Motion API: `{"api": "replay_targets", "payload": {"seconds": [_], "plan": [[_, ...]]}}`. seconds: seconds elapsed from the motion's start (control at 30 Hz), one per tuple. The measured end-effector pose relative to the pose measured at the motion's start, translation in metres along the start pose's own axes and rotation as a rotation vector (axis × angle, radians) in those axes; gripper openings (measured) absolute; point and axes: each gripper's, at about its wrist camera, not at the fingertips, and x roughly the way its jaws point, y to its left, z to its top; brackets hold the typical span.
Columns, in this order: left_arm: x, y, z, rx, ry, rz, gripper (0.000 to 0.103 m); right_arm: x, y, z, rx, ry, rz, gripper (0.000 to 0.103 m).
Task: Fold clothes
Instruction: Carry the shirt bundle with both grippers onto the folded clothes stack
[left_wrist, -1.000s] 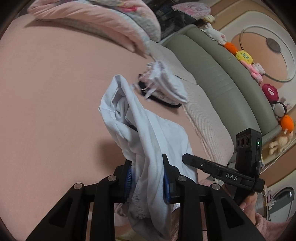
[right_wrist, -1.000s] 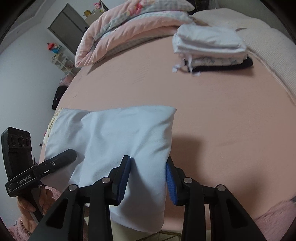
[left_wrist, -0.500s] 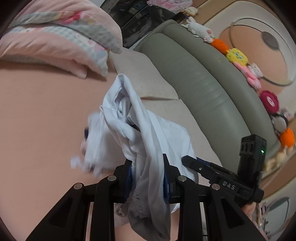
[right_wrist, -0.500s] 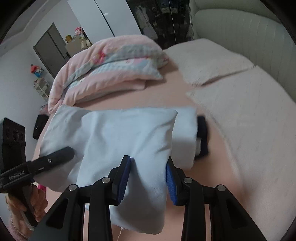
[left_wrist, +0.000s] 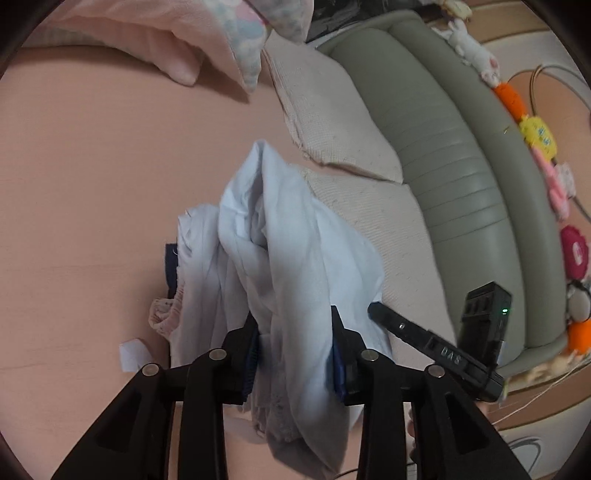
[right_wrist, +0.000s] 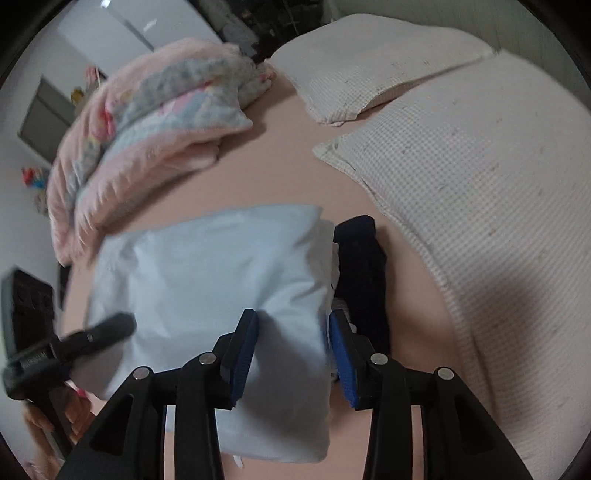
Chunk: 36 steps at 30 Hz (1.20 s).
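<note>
Folded pale-blue garment (right_wrist: 221, 280) sits between both grippers' blue pads, above the clothes stack (left_wrist: 192, 266); left gripper (left_wrist: 295, 347) and right gripper (right_wrist: 291, 354) are easing open, cloth between them.

Soft matt cloth garment (right_wrist: 207, 280), waffle-textured pillow (right_wrist: 480, 192)

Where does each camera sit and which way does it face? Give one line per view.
Left wrist: on the left gripper, looking down along its fingers at the folded white garment between its opening jaws; the right gripper shows.
Right wrist: on the right gripper, looking down at the same garment, jaws opening; the left gripper and fingertips show.
Shared: garment, pink bed sheet, pillows.
</note>
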Motion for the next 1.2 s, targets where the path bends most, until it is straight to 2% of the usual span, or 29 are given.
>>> {"api": "replay_targets", "payload": {"seconds": [0.1, 0.13, 0.2, 0.23, 0.3, 0.4, 0.47, 0.53, 0.6, 0.7, 0.83, 0.97, 1.03, 1.1, 1.13, 1.17, 1.2], "plan": [[-0.043, -0.020, -0.006, 0.137, -0.186, 0.103, 0.030, -0.022, -0.006, 0.001, 0.029, -0.104, 0.039, 0.040], [-0.050, -0.031, -0.009, 0.212, -0.222, 0.119, 0.030, -0.037, -0.011, -0.002, 0.009, -0.163, 0.044, 0.040], [-0.051, -0.053, -0.017, 0.365, -0.246, 0.131, 0.030, -0.066, -0.003, -0.017, -0.073, -0.281, -0.007, 0.040], [-0.051, -0.064, -0.020, 0.442, -0.258, 0.137, 0.030, -0.075, 0.004, -0.024, -0.114, -0.303, -0.047, 0.040], [-0.035, -0.082, -0.030, 0.560, -0.203, 0.152, 0.029, -0.071, 0.023, -0.034, -0.201, -0.270, -0.095, 0.040], [0.006, -0.085, -0.032, 0.633, -0.075, 0.284, 0.025, -0.040, 0.051, -0.040, -0.281, -0.200, -0.135, 0.040], [0.028, -0.075, -0.029, 0.633, -0.024, 0.364, 0.022, -0.021, 0.056, -0.041, -0.290, -0.163, -0.136, 0.040], [0.042, -0.058, -0.031, 0.624, -0.017, 0.422, 0.023, -0.001, 0.060, -0.042, -0.290, -0.134, -0.141, 0.040], [0.042, -0.046, -0.032, 0.579, -0.032, 0.402, 0.023, 0.016, 0.070, -0.046, -0.323, -0.129, -0.155, 0.040], [0.042, -0.035, -0.035, 0.515, -0.062, 0.364, 0.023, 0.037, 0.095, -0.048, -0.403, -0.138, -0.230, 0.043], [0.043, -0.037, -0.044, 0.489, -0.103, 0.374, 0.023, 0.044, 0.097, -0.040, -0.349, -0.120, -0.243, 0.045], [0.029, -0.038, -0.037, 0.541, -0.121, 0.293, 0.022, 0.035, 0.103, -0.038, -0.309, -0.130, -0.276, 0.046], [0.006, -0.037, -0.036, 0.503, -0.124, 0.251, 0.024, 0.021, 0.110, -0.039, -0.271, -0.141, -0.257, 0.046], [-0.021, -0.036, -0.037, 0.470, -0.158, 0.265, 0.040, 0.007, 0.124, -0.045, -0.295, -0.161, -0.237, 0.047], [-0.035, -0.033, -0.038, 0.454, -0.180, 0.284, 0.065, 0.001, 0.136, -0.049, -0.321, -0.170, -0.244, 0.047], [-0.049, -0.028, -0.040, 0.430, -0.196, 0.291, 0.085, -0.003, 0.150, -0.053, -0.347, -0.174, -0.243, 0.051], [-0.062, -0.019, -0.041, 0.399, -0.207, 0.289, 0.089, -0.007, 0.164, -0.059, -0.373, -0.177, -0.239, 0.061]]}}
